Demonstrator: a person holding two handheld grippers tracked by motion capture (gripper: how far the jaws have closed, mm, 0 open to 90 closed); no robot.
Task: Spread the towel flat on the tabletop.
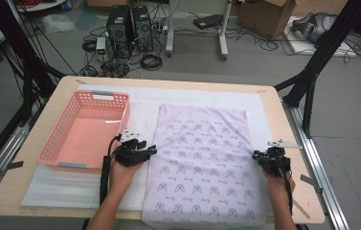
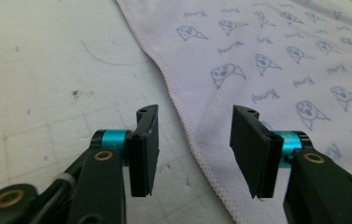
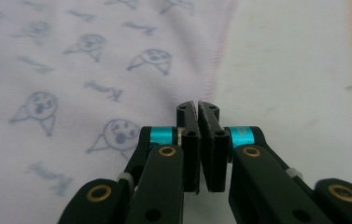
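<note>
On your counter [image 1: 283, 139] the cloth [image 1: 207, 163] looks light and limp, so pinch its hemmed edges: left gripper [image 2: 194, 140] jaws gape astride the hem, right gripper [image 3: 200, 116] jaws are clenched empty.

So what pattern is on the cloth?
The cloth is pale lilac with small blue-grey cartoon faces and script words, clearest in the left gripper view.

1. Even, soft indoor light falls from overhead; shadows are faint.
2. A small glare streak marks the pink basket [image 1: 83, 132] floor.
3. In the gripper views, the printed cloth [image 3: 71, 93] blurs with distance.
</note>
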